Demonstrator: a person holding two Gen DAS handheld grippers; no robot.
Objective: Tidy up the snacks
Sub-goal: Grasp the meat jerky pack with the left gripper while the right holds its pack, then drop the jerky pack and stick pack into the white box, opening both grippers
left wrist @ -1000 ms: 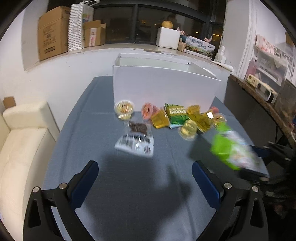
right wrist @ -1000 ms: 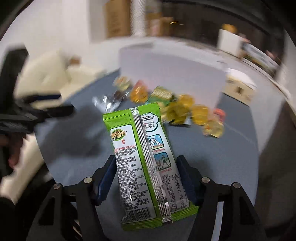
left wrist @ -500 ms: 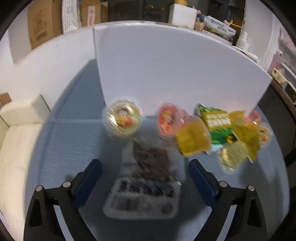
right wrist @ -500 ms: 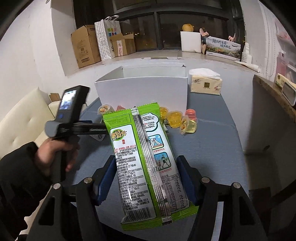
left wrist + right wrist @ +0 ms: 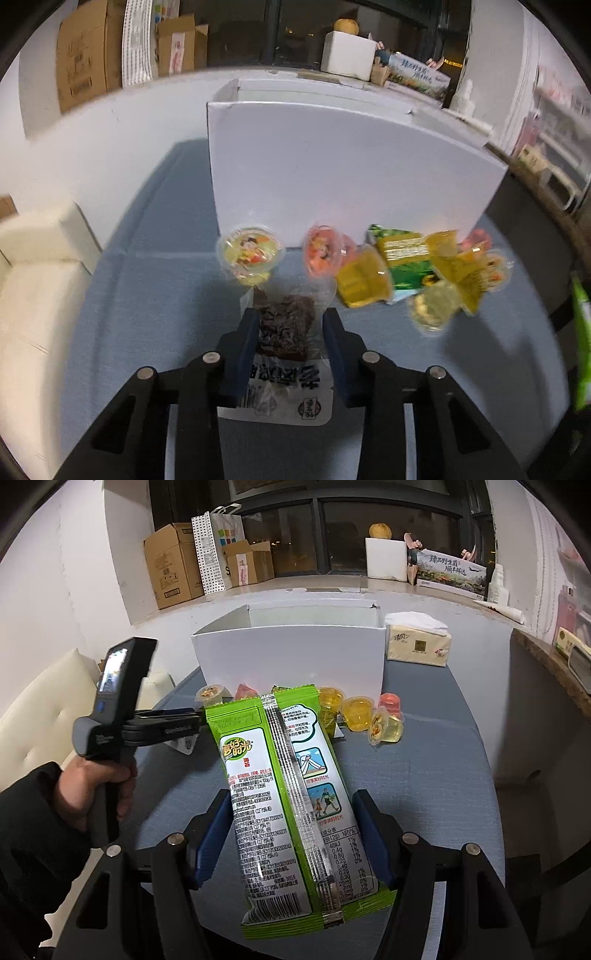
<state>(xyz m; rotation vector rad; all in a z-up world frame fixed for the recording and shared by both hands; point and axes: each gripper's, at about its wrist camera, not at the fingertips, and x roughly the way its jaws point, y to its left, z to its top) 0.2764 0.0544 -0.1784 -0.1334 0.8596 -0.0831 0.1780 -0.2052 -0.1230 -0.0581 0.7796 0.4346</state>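
A: What's the left gripper (image 5: pixel 289 332) got?

B: A clear pouch (image 5: pixel 286 354) of dark dried stuff, lying on the table (image 5: pixel 155 295) in front of the box (image 5: pixel 351 173). The jaws stand either side of it, nearly touching its edges. I judge them clamped on it, though whether they truly bite yet is hard to say.

A: How will it handle?

B: Light and floppy, I'd guess. Crinkly film, slippery. The dark contents give a firmer lump to pinch; the printed end will just fold. Taking it across the middle looks sensible.

A: And the right gripper (image 5: pixel 291 830)?

B: Its jaws are clamped on a green packet (image 5: pixel 284 794), held above the table, pointing toward the box. Also light, puffy film; the sealed seam down the back stiffens it a little. Squeeze too hard and whatever's inside may crush.

A: The rest of the snacks?

B: Jelly cups (image 5: pixel 251 253) and a green bag (image 5: pixel 406 258) sit bunched against the box's front wall. Cups are stiff-walled but their foil lids look delicate.

A: What can't you make out?

B: The box's inside is mostly hidden behind its front wall. The cups on the right blur in the left view, so I can't count them. In the right view the packet covers the pouch and part of the pile.
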